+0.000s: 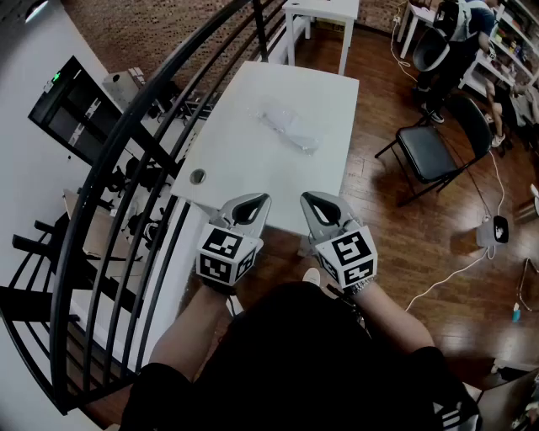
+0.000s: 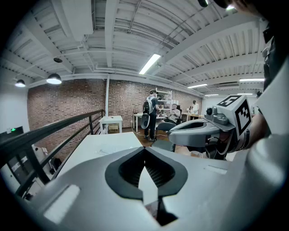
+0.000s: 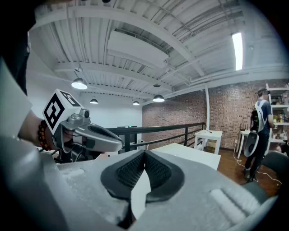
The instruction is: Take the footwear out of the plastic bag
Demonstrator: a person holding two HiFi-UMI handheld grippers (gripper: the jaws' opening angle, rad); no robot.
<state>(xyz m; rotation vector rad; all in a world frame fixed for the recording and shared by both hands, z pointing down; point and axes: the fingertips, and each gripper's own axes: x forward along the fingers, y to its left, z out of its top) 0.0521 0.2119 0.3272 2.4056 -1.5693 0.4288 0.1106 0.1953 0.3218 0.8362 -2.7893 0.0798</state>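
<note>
A clear plastic bag (image 1: 289, 128) with pale footwear inside lies on the white table (image 1: 253, 168), toward its far half. In the left gripper view the bag (image 2: 100, 151) shows only as a faint wrinkle on the tabletop. My left gripper (image 1: 264, 200) hovers at the table's near edge, shut with nothing in it. My right gripper (image 1: 306, 199) is level with it just to the right, also shut and empty. Both tips meet in the gripper views, the left gripper (image 2: 145, 149) and the right gripper (image 3: 144, 152). Both are well short of the bag.
A black railing (image 1: 126, 168) runs along the table's left side. A round cable hole (image 1: 197, 177) sits in the table's near left corner. A black folding chair (image 1: 434, 147) stands on the wood floor to the right. A second white table (image 1: 320, 17) and a person (image 1: 450, 42) are farther back.
</note>
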